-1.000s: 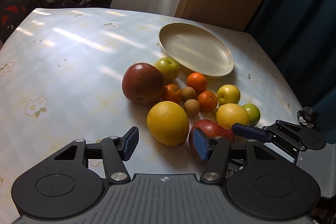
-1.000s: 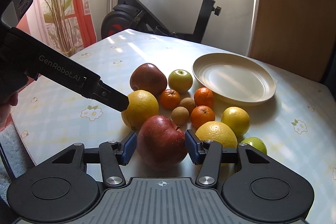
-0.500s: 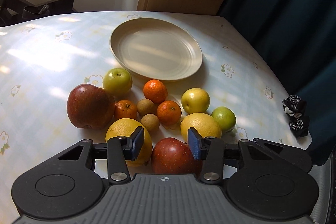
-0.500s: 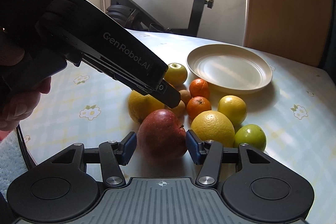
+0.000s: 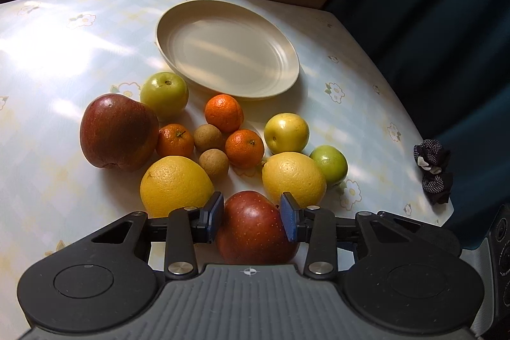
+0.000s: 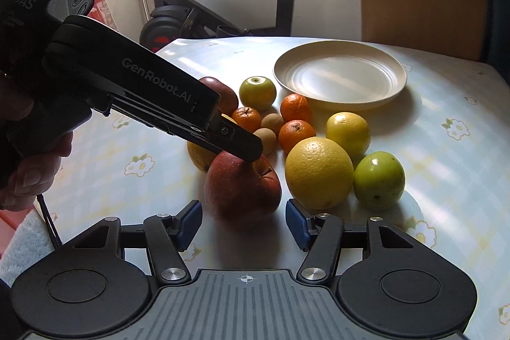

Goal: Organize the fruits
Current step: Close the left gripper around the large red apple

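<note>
Left wrist view: our left gripper point(image 5: 251, 217) had just been closing its jaws and pinched the red apple point(image 5: 255, 228) at its widest, near the desk point(image 5: 47, 69) edge. Right gripper point(image 6: 244, 223) had just been opening its jaws, clear of it. We judged the apple firm, heavyish, waxy: grip the widest part.

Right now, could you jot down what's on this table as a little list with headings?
surface: table with a flowered cloth
plate: cream plate, nothing on it
fruit: a dozen pieces clustered in front of the plate
near red apple: between the left gripper pads, which have just been closing and now touch it
right gripper: jaws have just been opening, clear of the apple
far red apple: untouched
edge: dark dotted cloth bundle
</note>
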Demonstrator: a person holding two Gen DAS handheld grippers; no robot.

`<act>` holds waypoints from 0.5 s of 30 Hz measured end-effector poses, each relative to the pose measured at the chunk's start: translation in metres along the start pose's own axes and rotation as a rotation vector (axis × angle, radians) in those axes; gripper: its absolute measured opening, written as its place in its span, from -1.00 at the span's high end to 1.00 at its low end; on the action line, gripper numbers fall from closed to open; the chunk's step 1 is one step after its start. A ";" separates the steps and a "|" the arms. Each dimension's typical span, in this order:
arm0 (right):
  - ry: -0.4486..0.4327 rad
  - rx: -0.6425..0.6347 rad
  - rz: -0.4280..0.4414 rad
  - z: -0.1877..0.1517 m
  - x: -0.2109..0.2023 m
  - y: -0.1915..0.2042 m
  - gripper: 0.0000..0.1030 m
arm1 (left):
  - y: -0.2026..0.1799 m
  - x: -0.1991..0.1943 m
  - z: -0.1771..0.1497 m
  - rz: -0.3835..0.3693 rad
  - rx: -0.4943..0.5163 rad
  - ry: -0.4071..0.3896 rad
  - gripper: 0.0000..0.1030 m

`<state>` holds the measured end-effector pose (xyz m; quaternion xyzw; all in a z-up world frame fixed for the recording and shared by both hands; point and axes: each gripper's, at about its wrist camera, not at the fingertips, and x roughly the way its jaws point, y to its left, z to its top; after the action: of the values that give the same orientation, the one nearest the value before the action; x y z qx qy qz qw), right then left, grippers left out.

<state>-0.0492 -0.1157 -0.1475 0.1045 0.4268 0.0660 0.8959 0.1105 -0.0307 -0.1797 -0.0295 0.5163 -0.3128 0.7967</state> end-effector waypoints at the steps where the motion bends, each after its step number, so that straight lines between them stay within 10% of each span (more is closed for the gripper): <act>1: 0.005 0.012 0.006 0.000 0.002 -0.002 -0.10 | 0.001 -0.001 -0.001 -0.002 -0.002 0.000 0.20; 15: 0.019 -0.196 0.005 -0.004 0.021 0.034 -0.07 | 0.033 -0.026 -0.029 -0.060 -0.126 0.016 0.17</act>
<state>-0.0403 -0.0778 -0.1576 0.0170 0.4266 0.1108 0.8975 0.0939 0.0176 -0.1844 -0.0925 0.5402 -0.3039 0.7793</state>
